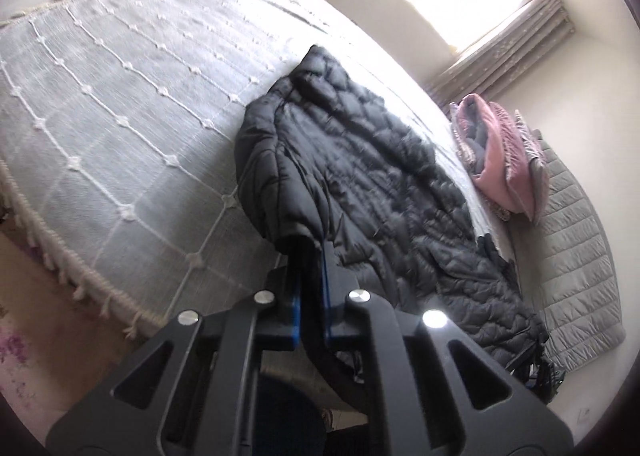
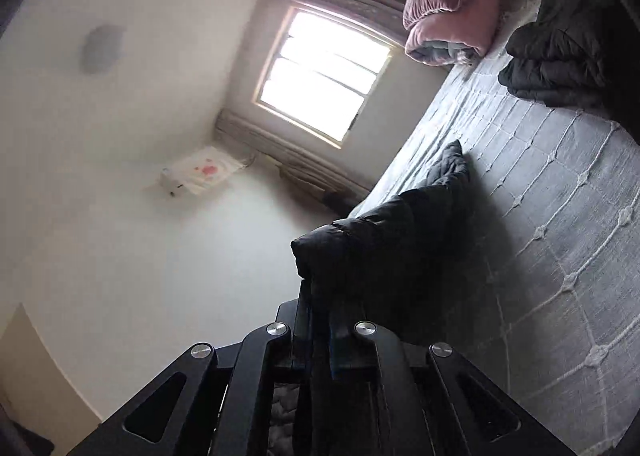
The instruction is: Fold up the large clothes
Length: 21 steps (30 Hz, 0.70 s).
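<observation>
My left gripper (image 1: 311, 252) fingers clamp black puffer coat (image 1: 380, 183) edge; right gripper (image 2: 320, 308) fingers pinch another part, raised off bed (image 1: 120, 127). Coat lies along bed's side edge. Advice: keep both pinches level, carry edge across evenly. Pink bedding (image 1: 500, 159) beyond.

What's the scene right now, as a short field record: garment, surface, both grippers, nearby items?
garment: black puffer coat, spread lengthwise on the bed
surface: bed with grey tufted cover
left gripper: fingers shut on a coat edge
right gripper: fingers shut on a lifted coat corner
nearby: pink folded bedding beyond the coat; window behind
</observation>
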Each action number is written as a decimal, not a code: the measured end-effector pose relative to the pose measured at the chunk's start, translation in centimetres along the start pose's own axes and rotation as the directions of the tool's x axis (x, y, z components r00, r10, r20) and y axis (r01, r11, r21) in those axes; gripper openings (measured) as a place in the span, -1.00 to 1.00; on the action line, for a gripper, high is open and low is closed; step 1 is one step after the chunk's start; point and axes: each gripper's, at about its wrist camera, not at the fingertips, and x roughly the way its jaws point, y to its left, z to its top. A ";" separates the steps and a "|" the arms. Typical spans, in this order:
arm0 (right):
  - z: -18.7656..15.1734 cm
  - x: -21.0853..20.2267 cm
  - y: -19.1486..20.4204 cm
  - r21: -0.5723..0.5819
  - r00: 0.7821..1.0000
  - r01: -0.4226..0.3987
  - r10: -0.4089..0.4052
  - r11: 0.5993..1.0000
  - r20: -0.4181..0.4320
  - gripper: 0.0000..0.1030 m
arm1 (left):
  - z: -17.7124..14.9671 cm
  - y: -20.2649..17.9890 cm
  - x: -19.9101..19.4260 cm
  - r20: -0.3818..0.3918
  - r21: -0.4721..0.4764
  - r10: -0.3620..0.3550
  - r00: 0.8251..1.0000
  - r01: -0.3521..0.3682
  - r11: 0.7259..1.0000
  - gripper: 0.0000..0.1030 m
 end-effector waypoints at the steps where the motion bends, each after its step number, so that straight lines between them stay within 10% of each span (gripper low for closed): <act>1: -0.3 -0.7 0.2 -0.004 1.000 -0.002 0.002 1.000 0.001 -0.90 | -0.2 -0.2 -0.6 0.004 0.006 -0.010 1.000 0.010 1.000 -0.83; 17: 0.6 -6.9 3.5 -0.066 0.998 -0.026 0.030 0.997 0.064 -0.93 | -1.2 -2.6 -4.6 0.060 0.110 -0.075 0.995 0.068 0.992 -0.85; 21: 1.0 -4.8 2.5 -0.092 0.996 0.090 -0.092 0.992 -0.016 -0.90 | -1.7 -2.3 -2.9 0.018 0.082 -0.055 0.998 0.053 0.995 -0.85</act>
